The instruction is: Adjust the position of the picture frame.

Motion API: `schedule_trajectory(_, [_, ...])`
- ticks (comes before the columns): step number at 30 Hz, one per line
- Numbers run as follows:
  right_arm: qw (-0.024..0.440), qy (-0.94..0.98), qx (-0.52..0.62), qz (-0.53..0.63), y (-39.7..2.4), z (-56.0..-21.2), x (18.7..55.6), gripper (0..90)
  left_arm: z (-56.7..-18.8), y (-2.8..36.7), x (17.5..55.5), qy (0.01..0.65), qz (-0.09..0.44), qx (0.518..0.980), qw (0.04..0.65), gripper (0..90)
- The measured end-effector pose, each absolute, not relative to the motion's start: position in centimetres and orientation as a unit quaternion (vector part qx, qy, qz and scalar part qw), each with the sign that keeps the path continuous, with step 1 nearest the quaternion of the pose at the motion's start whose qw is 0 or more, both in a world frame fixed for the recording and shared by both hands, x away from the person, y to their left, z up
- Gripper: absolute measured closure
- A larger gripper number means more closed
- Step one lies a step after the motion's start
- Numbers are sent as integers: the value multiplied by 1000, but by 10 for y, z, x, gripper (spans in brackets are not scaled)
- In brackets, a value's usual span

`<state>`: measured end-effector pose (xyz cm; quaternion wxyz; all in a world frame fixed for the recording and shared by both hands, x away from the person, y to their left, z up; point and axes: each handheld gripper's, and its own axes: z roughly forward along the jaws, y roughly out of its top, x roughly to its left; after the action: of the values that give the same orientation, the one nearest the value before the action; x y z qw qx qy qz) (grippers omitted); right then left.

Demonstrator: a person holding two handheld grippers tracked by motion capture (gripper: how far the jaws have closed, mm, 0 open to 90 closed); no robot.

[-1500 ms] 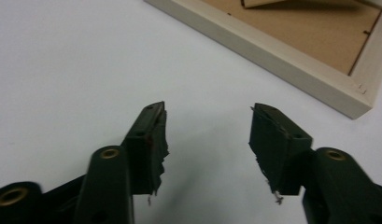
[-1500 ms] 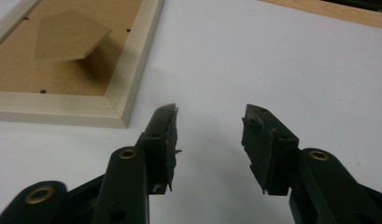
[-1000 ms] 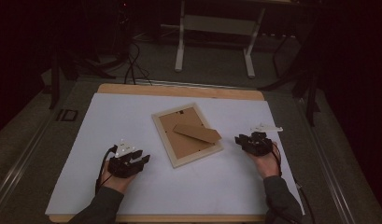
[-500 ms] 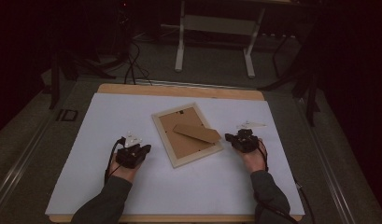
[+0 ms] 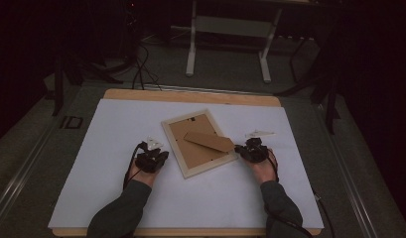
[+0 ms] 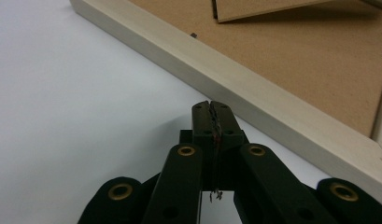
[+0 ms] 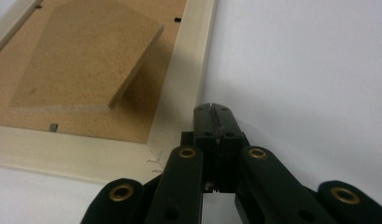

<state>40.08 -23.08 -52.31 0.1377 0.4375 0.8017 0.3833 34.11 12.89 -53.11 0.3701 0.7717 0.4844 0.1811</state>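
Note:
A pale wooden picture frame (image 5: 172, 140) lies face down in the middle of the white sheet (image 5: 111, 129), its brown backing up and its stand flap (image 5: 210, 142) raised a little. My left gripper (image 5: 164, 156) rests on the sheet just off the frame's left edge. In the left gripper view it is shut (image 6: 211, 105), empty, a short way from the frame's rail (image 6: 254, 88). My right gripper (image 5: 239, 151) sits at the frame's right corner. In the right gripper view it is shut (image 7: 212, 108), empty, beside the rail (image 7: 184, 79) with the flap (image 7: 86, 60) beyond.
The sheet covers a wooden tabletop (image 5: 190, 96). Behind the table stand the white legs of another stand (image 5: 191, 49), and cables (image 5: 138, 69) trail on the dark floor. Bare sheet lies on all sides of the frame.
Both hands have moved inward toward the frame, the left one rightward and the right one leftward. The frame has not moved.

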Motion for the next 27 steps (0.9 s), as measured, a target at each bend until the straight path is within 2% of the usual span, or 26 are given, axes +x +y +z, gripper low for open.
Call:
schedule_trajectory(10, [125,804,439,381,-231,-529,399,898,-539,116,351,495,172,768,368,900])
schedule_trajectory(27, [109,819,417,379,-230,-533,378,899,-535,122,362,496,164,778,349,900])
